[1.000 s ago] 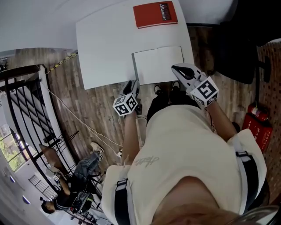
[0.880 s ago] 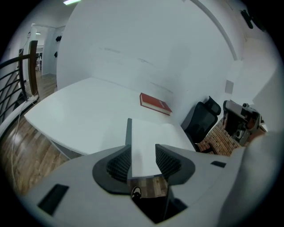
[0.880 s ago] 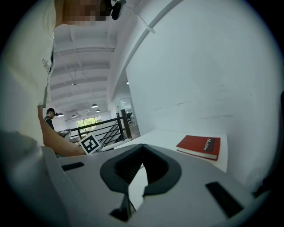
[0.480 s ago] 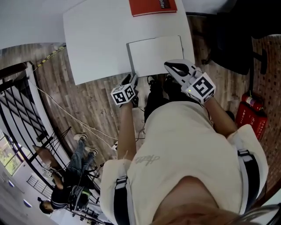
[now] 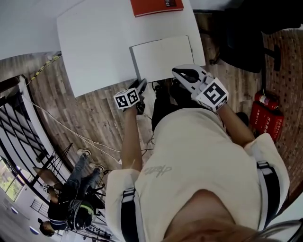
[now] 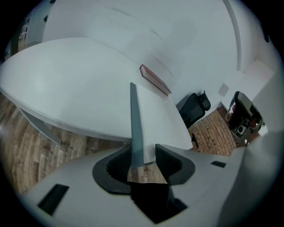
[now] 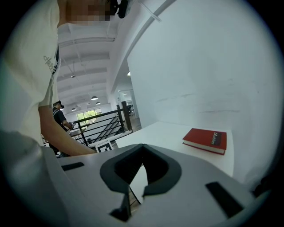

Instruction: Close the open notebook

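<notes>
The open notebook (image 5: 162, 57) lies flat with its white pages up, at the near edge of the white table (image 5: 94, 42). My left gripper (image 5: 140, 86) is at the notebook's near-left corner. In the left gripper view the notebook (image 6: 153, 119) runs away from me, and its grey-edged corner sits between the wide-open jaws of my left gripper (image 6: 144, 153). My right gripper (image 5: 182, 74) hovers by the notebook's near-right edge. Its fingertips meet in the right gripper view, so this gripper (image 7: 143, 146) is shut on nothing. A white sliver of the notebook (image 7: 138, 181) shows below them.
A closed red book (image 5: 156, 5) lies at the table's far side, also seen as the red book (image 7: 206, 140). A black office chair (image 5: 246, 42) stands right of the table. A red fire extinguisher (image 5: 262, 116) is on the floor at right. A black railing (image 5: 19, 132) runs at left.
My left gripper has sunk and tipped downward at the notebook's near-left corner. The right gripper has shifted slightly along the near edge. The notebook has not moved on the table.
</notes>
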`<state>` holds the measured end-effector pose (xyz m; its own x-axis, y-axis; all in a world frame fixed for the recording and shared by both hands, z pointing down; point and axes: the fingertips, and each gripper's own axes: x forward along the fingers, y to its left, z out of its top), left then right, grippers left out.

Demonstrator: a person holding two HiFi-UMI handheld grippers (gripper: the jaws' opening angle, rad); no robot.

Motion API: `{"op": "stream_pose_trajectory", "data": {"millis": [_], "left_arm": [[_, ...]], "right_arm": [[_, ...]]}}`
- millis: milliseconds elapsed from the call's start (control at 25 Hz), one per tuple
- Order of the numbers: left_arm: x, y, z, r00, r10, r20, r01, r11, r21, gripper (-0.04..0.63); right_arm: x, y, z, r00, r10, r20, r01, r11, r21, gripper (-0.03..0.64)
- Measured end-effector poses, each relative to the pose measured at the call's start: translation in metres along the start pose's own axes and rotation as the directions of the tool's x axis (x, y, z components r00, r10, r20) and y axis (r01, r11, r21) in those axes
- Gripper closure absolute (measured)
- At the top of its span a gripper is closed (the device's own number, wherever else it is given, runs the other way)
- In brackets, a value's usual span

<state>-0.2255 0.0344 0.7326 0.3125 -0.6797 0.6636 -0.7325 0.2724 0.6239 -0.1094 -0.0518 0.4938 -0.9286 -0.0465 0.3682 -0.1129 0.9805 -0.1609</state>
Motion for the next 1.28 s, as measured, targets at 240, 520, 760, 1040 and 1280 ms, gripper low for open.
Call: {"op": "stream_pose_trajectory", "data": {"millis": [240, 520, 760, 1040, 1280], "left_arm": [[0.002, -0.003, 0.001, 0.996, -0.079, -0.05, 0.08, 0.997, 0.014, 0.47], [-0.005, -0.012, 0.009, 0.994, -0.098, -0.054, 0.1, 0.994, 0.034, 0.532], [-0.025, -0.034, 0.025, 0.984, -0.175, -0.032, 0.176, 0.983, 0.041, 0.538], [-0.043, -0.079, 0.04, 0.97, -0.24, -0.029, 0.242, 0.965, 0.106, 0.543], [-0.049, -0.115, 0.042, 0.968, -0.245, -0.057, 0.251, 0.943, 0.219, 0.543]], "right_arm": [[-0.001, 0.001, -0.01, 1.0, -0.029, -0.008, 0.029, 0.999, 0.023, 0.609], [0.003, 0.009, -0.011, 0.999, -0.033, -0.018, 0.034, 0.999, 0.029, 0.609], [-0.001, 0.012, -0.008, 0.998, -0.061, 0.011, 0.061, 0.997, 0.045, 0.609], [-0.01, 0.01, -0.01, 0.991, -0.124, 0.053, 0.12, 0.99, 0.081, 0.609], [-0.026, 0.009, 0.004, 0.976, -0.188, 0.11, 0.178, 0.979, 0.095, 0.609]]}}
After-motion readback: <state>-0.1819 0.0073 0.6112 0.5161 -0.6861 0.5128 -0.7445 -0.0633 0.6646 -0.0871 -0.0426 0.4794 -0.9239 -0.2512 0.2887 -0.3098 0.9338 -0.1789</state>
